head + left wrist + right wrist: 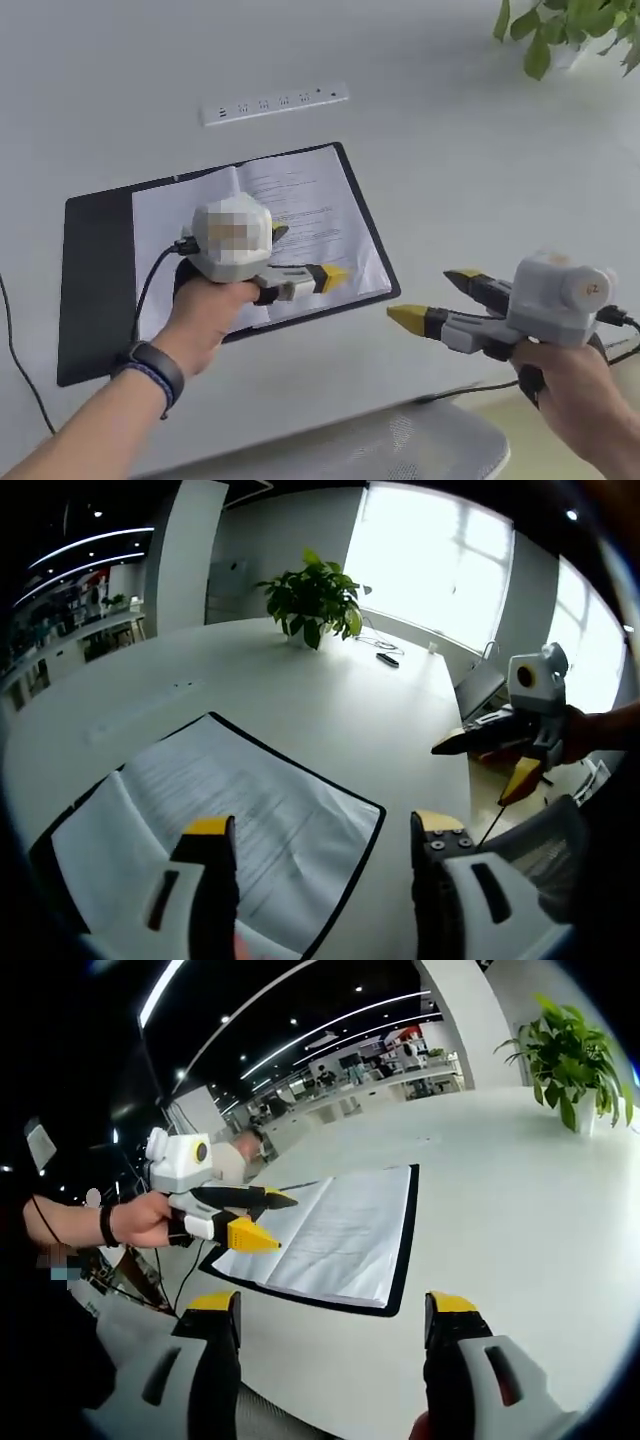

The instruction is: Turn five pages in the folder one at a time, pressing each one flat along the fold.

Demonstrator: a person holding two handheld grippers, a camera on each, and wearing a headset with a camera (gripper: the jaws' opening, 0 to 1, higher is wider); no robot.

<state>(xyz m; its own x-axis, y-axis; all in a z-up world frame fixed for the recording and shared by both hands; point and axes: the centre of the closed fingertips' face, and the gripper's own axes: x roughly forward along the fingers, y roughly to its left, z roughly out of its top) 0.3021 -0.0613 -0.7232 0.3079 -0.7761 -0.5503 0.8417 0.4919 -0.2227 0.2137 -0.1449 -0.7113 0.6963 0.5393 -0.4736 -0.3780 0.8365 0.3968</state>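
Open folder on white table; left gripper over its near edge, jaws apart; right gripper right of it above bare table, jaws apart.

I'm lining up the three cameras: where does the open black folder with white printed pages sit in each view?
Head view: the open black folder with white printed pages lies centre-left.
Left gripper view: lower left to centre.
Right gripper view: centre.
Shared landmark: the green leafy plant, standing beyond the folder.
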